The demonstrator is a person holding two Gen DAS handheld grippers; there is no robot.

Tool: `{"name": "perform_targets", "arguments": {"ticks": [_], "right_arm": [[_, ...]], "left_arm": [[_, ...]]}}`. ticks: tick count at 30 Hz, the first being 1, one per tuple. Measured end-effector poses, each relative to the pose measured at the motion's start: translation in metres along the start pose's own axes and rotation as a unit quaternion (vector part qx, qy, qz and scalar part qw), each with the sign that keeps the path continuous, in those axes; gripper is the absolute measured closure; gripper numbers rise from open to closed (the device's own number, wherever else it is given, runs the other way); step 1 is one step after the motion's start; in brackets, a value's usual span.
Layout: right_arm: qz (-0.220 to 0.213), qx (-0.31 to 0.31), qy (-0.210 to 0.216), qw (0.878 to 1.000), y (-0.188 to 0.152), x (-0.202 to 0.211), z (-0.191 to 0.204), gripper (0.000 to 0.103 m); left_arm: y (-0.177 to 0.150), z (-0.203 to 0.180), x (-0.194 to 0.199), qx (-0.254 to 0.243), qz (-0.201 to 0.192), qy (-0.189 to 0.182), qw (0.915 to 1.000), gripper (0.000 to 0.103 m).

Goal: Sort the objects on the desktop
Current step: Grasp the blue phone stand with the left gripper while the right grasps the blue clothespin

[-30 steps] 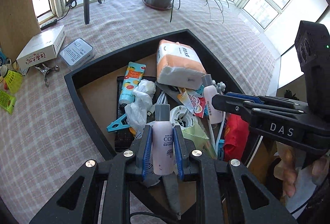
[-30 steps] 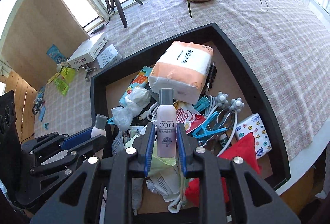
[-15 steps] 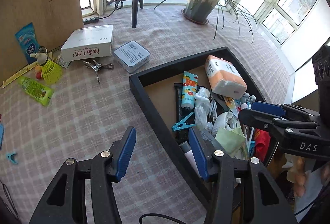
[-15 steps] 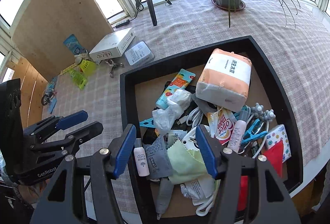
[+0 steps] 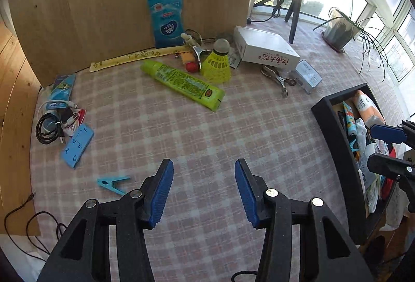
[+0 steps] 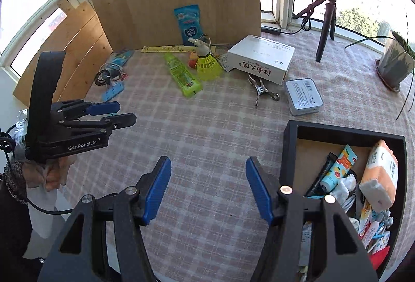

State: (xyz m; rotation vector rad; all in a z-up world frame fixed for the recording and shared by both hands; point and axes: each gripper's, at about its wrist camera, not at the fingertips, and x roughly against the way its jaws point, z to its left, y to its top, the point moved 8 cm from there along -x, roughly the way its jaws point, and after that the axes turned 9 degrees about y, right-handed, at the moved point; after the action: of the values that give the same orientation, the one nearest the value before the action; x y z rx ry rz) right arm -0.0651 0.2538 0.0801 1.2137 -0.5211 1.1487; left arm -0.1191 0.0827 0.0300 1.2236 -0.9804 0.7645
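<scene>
Your black tray (image 6: pixel 289 152) of sorted clutter sits right of both tongs, tissue pack (image 6: pixel 380 178) inside. Ahead: white box (image 5: pixel 264 51), green tube (image 5: pixel 181 83), yellow shuttlecock (image 5: pixel 216 65), metal clip (image 5: pixel 277 75). Blue peg (image 5: pixel 112 183) lies just left of your left gripper (image 5: pixel 203 184). Left and right gripper (image 6: pixel 207 187) both spread apart, empty, over bare cloth.

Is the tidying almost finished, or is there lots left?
About halfway, I'd guess. The black tray already holds a heap of things, like a tissue pack. Nothing is in hand: the left gripper and right gripper are both open. Left on the cloth: a green tube, shuttlecock, white box, tin, clip and cables.
</scene>
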Motion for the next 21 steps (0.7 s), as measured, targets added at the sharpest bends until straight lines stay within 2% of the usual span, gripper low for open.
{"name": "perform_targets", "arguments": {"ticks": [6, 11, 15, 21], "right_arm": [[0.03, 0.044, 0.027, 0.998, 0.028, -0.051, 0.059, 0.044], [0.062, 0.091, 0.05, 0.993, 0.042, -0.099, 0.108, 0.044], [0.097, 0.127, 0.06, 0.985, 0.048, -0.144, 0.141, 0.044], [0.135, 0.187, 0.065, 0.971, 0.051, -0.201, 0.182, 0.044]], "left_arm": [[-0.011, 0.101, -0.024, 0.057, 0.02, 0.031, 0.9977, 0.057], [-0.015, 0.16, -0.047, 0.086, 0.034, 0.046, 0.9947, 0.057], [-0.015, 0.181, -0.064, 0.074, 0.04, 0.053, 0.9951, 0.057], [-0.008, 0.19, -0.087, 0.057, 0.05, 0.047, 0.996, 0.055]]}}
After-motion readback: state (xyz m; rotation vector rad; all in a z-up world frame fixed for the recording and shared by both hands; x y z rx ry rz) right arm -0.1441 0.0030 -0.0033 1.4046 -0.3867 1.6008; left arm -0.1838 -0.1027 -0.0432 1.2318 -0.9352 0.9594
